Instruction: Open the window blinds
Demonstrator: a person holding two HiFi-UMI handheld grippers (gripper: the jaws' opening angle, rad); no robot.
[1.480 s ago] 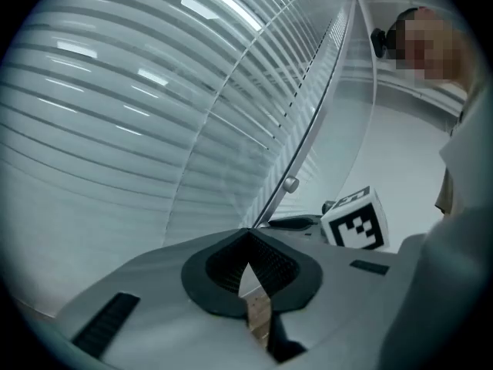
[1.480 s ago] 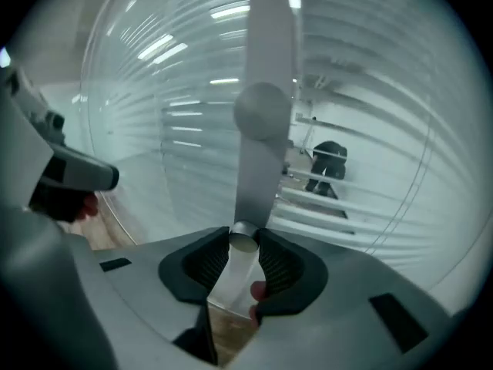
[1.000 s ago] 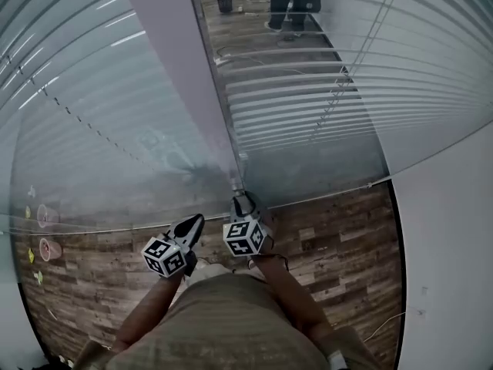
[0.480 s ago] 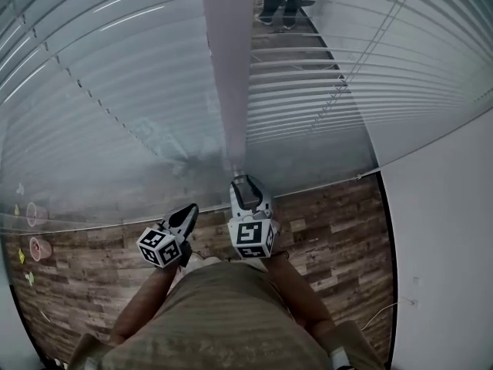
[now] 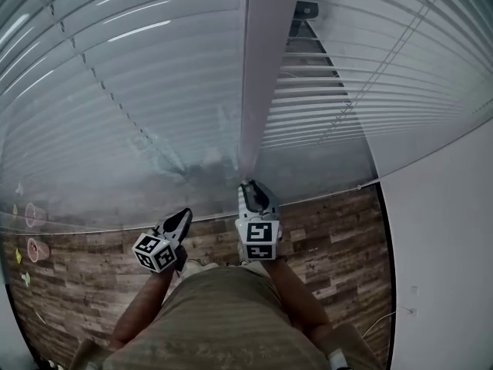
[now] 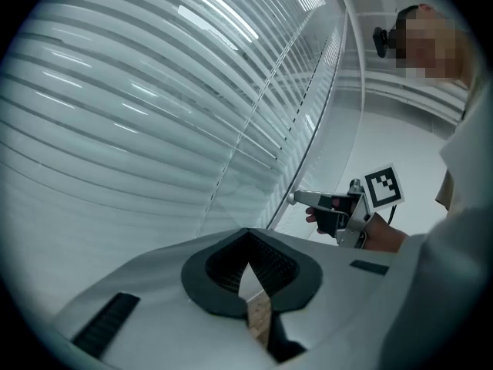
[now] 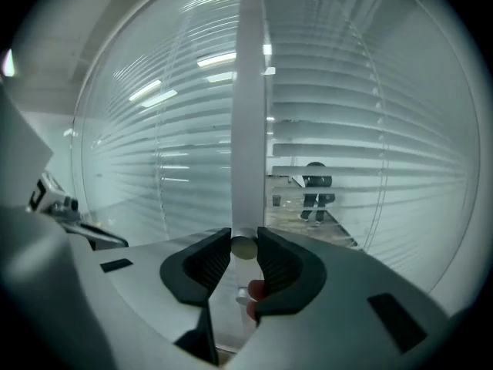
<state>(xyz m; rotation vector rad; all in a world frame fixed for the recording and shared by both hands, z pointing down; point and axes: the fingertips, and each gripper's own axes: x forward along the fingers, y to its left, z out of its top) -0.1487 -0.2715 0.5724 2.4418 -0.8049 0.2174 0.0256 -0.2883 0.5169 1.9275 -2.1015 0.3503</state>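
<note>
White slatted blinds [image 5: 115, 75] cover the glass in front of me, and a second set [image 5: 370, 83] hangs to the right. A white rod [image 5: 258, 75] hangs between them. My right gripper [image 5: 249, 185] points up at the rod's lower end [image 7: 244, 247]. Its jaws have just been closing, and the round end now sits pinched between the pads [image 7: 218, 257]. The left gripper view shows that gripper [image 6: 299, 198] at the foot of the rod [image 6: 323, 122]. My left gripper [image 5: 183, 216] is lower and to the left, its tips shut on nothing [image 6: 246, 236].
Wood-plank floor [image 5: 331, 245] runs along the foot of the glass. A white wall [image 5: 447, 245] closes the right side. A person [image 7: 316, 191] stands beyond the glass, seen through the right blind's slats. Small coloured shapes [image 5: 32, 247] lie at the far left.
My right gripper has risen along the glass with the rod's end in its jaws, and the rod now stands more upright in view. My left gripper has drifted slightly left.
</note>
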